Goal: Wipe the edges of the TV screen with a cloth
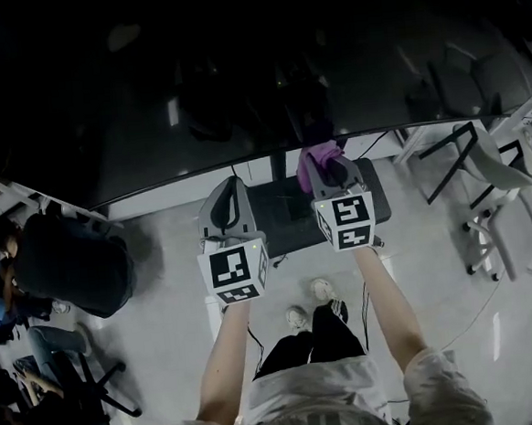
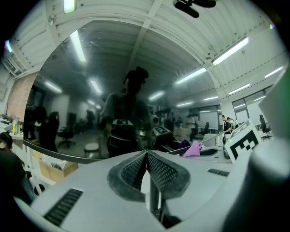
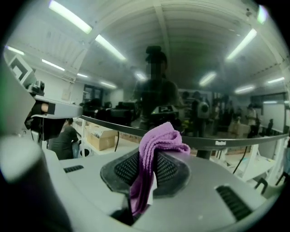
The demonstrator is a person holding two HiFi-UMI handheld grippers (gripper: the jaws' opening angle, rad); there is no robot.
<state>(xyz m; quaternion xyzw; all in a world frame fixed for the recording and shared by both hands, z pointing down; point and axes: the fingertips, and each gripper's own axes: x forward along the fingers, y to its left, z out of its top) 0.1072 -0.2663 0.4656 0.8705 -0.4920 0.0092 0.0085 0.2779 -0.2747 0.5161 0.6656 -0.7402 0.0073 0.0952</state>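
Below the TV screen [image 1: 237, 81]: you stand facing it, with both grippers lifted toward its lower edge, over the dark stand base [image 1: 280, 217].
Cloth [image 3: 159, 138]: purple and bunched. The fold stands above the tips of the right gripper and the tail hangs down between them. It is just at the lower bezel [image 3: 217, 141] – I cannot tell if it touches.
Right gripper [image 3: 153, 165]: the jaws are clamped on the cloth.
Left gripper [image 2: 146, 156]: the jaws are pressed together with nothing between them. It hovers beside the right one, near the screen.
Step, as I judge: wiping along the bottom edge.
Risk, slipping: the cloth is held only by a narrow part, so dragging along the bezel could pull it out.
Risk, scratching: the fold covers the tips only a little – if you press at a wrong angle, a hard jaw may meet the glass.
Risk, pushing: too much force could rock the screen on its stand.
Risk, idle hand: your left gripper could bump the panel.
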